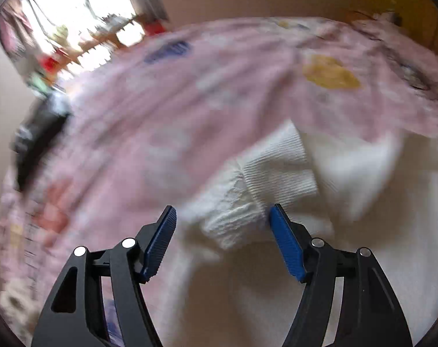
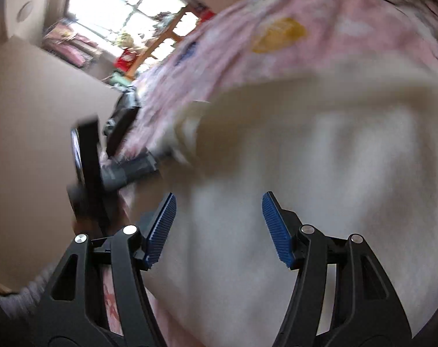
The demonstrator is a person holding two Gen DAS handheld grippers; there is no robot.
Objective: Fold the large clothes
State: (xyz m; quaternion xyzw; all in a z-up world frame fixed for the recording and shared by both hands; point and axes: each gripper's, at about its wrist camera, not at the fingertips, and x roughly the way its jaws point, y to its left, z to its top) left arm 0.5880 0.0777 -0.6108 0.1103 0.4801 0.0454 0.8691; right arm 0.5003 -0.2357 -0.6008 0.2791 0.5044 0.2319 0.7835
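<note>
A white knitted sweater (image 1: 349, 173) lies on a pink patterned bedspread (image 1: 161, 115). In the left wrist view its ribbed cuff (image 1: 279, 162) and sleeve lie just ahead of my left gripper (image 1: 222, 217), which is open with the sleeve end between its blue pads, not clamped. In the right wrist view the sweater's body (image 2: 305, 173) fills the frame under my right gripper (image 2: 219, 205), which is open and empty. The left gripper (image 2: 126, 170) also shows there, at the sweater's left edge. Both views are motion-blurred.
A black object (image 1: 36, 138) sits at the bed's left edge. A bright window (image 2: 117, 8) with a wooden rack and clutter is at the back left. A beige wall (image 2: 30, 115) runs along the left.
</note>
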